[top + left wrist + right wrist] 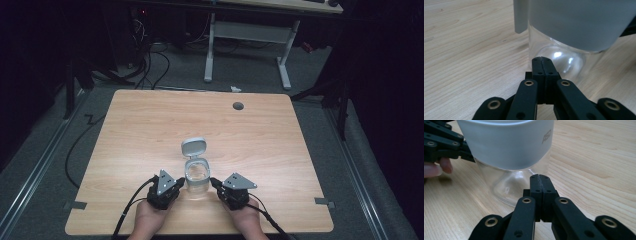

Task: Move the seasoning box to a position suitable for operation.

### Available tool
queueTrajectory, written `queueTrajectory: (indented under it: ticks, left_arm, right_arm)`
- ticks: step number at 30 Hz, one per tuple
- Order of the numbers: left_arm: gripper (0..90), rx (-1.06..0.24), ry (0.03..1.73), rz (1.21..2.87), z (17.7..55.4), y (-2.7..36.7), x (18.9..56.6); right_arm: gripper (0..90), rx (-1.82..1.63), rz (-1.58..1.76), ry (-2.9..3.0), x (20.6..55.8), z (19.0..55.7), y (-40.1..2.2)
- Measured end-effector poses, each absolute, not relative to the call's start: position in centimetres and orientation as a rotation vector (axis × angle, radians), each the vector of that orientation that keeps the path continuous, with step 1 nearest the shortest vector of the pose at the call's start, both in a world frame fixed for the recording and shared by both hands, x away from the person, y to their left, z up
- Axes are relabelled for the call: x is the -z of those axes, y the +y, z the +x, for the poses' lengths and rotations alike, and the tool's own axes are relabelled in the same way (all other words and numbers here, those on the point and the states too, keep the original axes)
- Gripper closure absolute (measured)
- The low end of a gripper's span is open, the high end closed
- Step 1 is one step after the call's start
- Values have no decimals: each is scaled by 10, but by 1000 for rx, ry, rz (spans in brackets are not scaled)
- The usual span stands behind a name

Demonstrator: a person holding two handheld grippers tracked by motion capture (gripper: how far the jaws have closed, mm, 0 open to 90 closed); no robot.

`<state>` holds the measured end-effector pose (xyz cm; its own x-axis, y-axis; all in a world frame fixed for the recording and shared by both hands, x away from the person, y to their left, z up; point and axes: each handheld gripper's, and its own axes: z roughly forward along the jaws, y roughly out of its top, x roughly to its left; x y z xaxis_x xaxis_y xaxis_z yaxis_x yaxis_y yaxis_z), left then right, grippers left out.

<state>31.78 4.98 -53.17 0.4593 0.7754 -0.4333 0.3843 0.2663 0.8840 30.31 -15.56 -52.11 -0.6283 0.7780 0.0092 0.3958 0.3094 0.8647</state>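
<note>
A clear glass jar [197, 176] with a grey collar and a flipped-up grey lid [194, 147] stands upright near the front of the wooden table [150, 125]. My left gripper [183, 183] is at the jar's left side, jaws pressed together with nothing between them; its tips [542, 59] rest against the clear lower wall [564, 60]. My right gripper [213, 182] is at the jar's right side, also shut and empty, with its tips [540, 177] at the glass base [511, 186] under the grey collar [506, 142].
A round grey cable hole [238, 105] lies near the table's far edge. Beyond the table stand a white desk frame [250, 35] and floor cables [150, 65]. Cables trail from both grippers over the front edge.
</note>
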Motion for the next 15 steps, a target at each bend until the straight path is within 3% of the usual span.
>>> queueTrajectory:
  ticks: [9,15]
  left_arm:
    - [900,-372,1158,1341,334,50,532]
    - [886,-420,1179,1326,334,71,531]
  right_arm:
    - [900,-1250,1050,2160,519,303,-157]
    - [900,-1247,1090,2101,510,321,-169]
